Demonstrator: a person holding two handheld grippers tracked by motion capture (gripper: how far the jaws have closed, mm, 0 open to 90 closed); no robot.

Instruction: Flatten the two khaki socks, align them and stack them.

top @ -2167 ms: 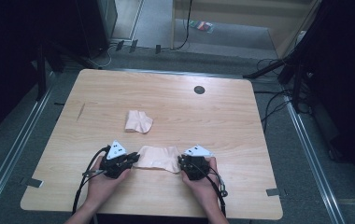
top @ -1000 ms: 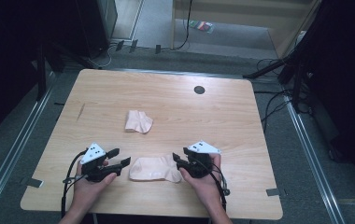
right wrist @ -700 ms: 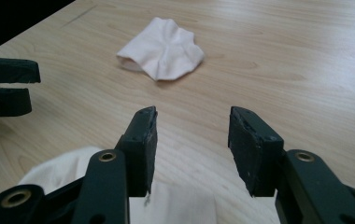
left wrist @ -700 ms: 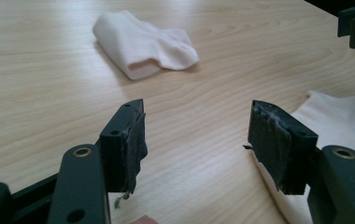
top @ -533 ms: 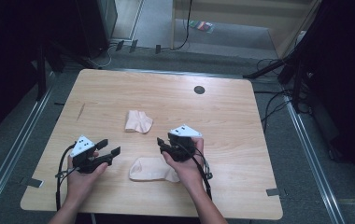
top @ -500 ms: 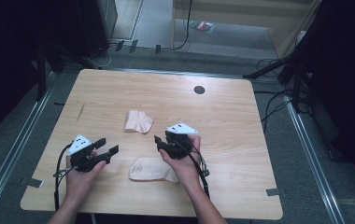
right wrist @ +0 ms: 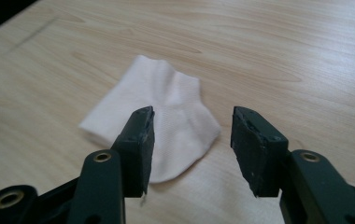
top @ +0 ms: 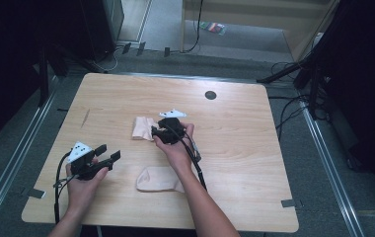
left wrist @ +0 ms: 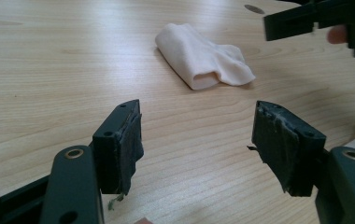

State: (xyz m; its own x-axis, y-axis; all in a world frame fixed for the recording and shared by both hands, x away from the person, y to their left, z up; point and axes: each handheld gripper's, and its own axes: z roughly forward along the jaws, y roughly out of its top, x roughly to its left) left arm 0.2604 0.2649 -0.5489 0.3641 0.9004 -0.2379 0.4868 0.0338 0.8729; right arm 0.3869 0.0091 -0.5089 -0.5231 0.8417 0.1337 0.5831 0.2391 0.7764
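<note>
High view overhead facing forward, claw views low, sharing folded sock

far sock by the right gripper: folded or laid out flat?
Folded. The far sock lies doubled into a short block on the table, layered edges showing, in front of the open right gripper.

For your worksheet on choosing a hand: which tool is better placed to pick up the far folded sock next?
The right tool. Its open jaws sit right at the folded sock. The left tool, also open, hangs farther back near the table's front edge.

black tongs, worn pads, brass rivets
</note>
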